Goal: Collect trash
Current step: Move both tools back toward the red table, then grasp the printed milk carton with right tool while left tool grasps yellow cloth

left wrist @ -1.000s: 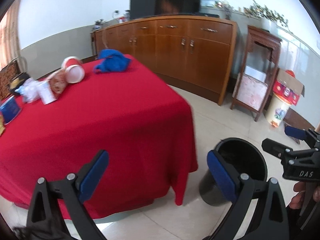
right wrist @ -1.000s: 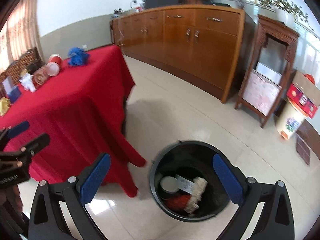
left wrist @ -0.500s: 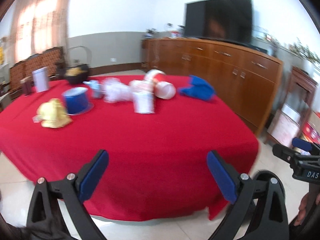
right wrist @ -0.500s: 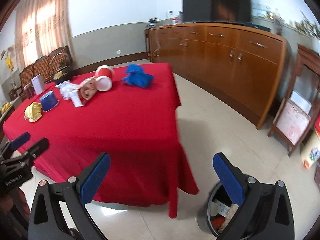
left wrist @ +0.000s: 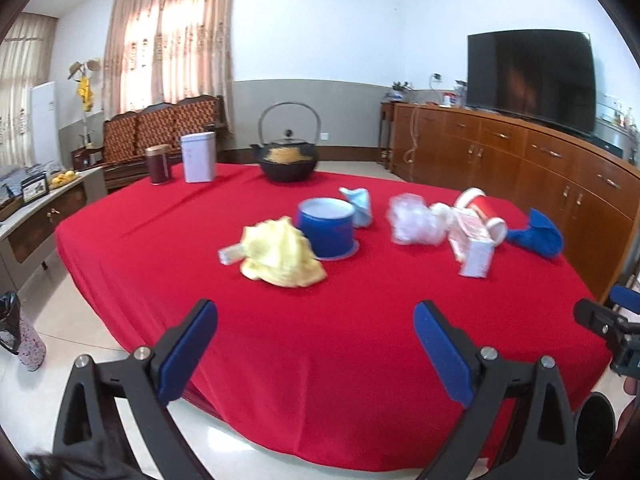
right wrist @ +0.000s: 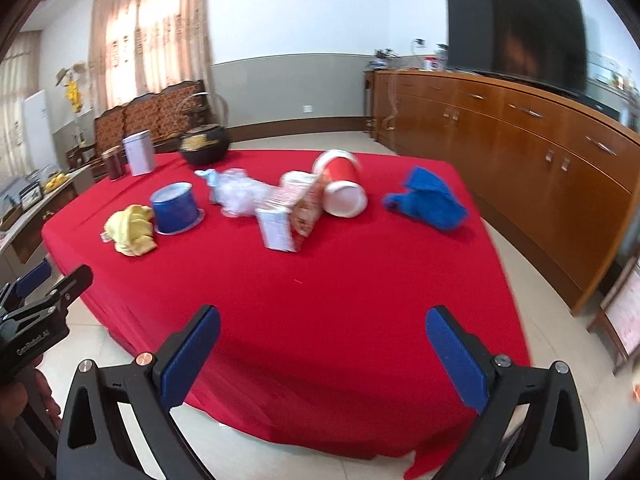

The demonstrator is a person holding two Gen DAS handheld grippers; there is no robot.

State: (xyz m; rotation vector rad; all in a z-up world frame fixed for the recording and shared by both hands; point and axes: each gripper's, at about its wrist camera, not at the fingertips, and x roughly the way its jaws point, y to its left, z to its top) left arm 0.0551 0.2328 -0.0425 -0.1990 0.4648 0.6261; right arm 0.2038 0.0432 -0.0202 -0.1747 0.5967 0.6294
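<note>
Trash on table: scattered across the middle of the red tablecloth point(left wrist: 360, 340), none of it touched by either gripper.
Yellow crumpled wrapper point(left wrist: 280, 254): nearest the left gripper, lying against the base of a blue round tub point(left wrist: 326, 226).
Small white carton point(left wrist: 231, 254): poking out from under the wrapper's left edge.
Light blue crumpled paper point(left wrist: 358, 204): just behind the tub, touching it.
Clear crumpled plastic point(left wrist: 412, 220): to the right of the tub, beside a printed carton.
Printed carton point(right wrist: 288, 212): tipped on its side, leaning against a red paper cup point(right wrist: 340, 182) that also lies on its side, open end toward the camera.
Blue cloth point(right wrist: 428, 198): alone near the table's right edge, apart from the rest.
Trash bin point(left wrist: 594, 428): dark, on the floor at lower right of the left wrist view, mostly hidden behind the gripper frame.
Left gripper point(left wrist: 316, 350): held low at the table's near edge, pointing level across the cloth, jaws spread wide with nothing between them.
Right gripper point(right wrist: 324, 356): same low, level pose at the near edge, jaws spread wide, holding nothing; seen side-on at the right edge of the left wrist view.
Hand point(right wrist: 24, 400): partly visible under the left gripper body, at lower left of the right wrist view.
Far end of table: black iron teapot point(left wrist: 286, 158), white tin point(left wrist: 198, 158), dark red jar point(left wrist: 159, 165), all upright.
Room beyond: long wooden sideboard point(left wrist: 540, 176) with a dark television point(left wrist: 532, 78), curtained window.
</note>
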